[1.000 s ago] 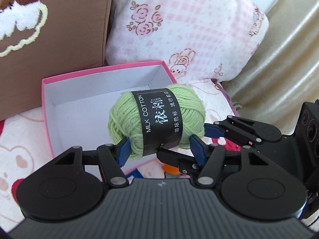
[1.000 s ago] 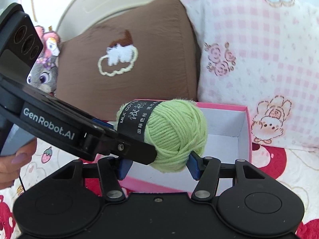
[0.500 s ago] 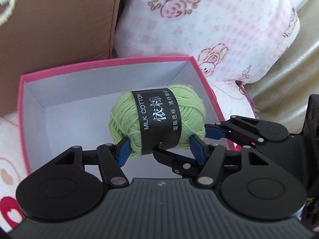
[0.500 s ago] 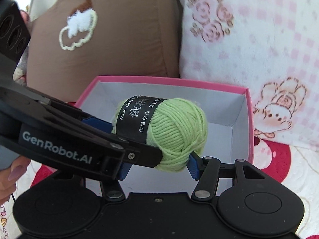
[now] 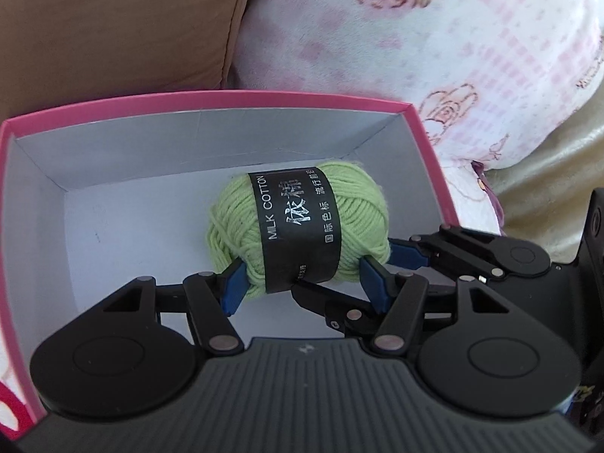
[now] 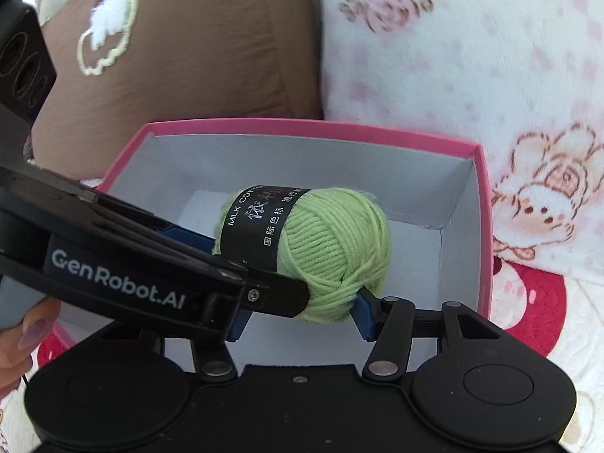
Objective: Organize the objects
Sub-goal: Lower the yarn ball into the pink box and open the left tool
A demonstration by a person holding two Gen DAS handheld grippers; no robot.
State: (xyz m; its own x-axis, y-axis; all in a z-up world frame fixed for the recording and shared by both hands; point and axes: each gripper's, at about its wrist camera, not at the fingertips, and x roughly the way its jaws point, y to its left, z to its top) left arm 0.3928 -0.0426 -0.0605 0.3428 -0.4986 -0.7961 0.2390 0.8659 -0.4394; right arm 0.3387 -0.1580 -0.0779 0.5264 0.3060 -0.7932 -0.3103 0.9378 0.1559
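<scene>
A green yarn ball with a black "MILK COTTON" band is gripped from two sides, low inside an open pink box with a white interior. My left gripper is shut on it, blue pads pressing its lower ends. My right gripper also pinches the yarn ball, and its jaws are closing further on it. In the right wrist view the left gripper's finger crosses in front of the ball. Whether the ball touches the floor of the box is hidden.
A brown cushion and a pink floral pillow stand right behind the box. A red and white patterned blanket lies under it. A person's hand holds the left gripper. Beige fabric lies at the right.
Both grippers have carried the yarn ball down and forward, from above the box's near edge to low inside it. The box now fills more of both views.
</scene>
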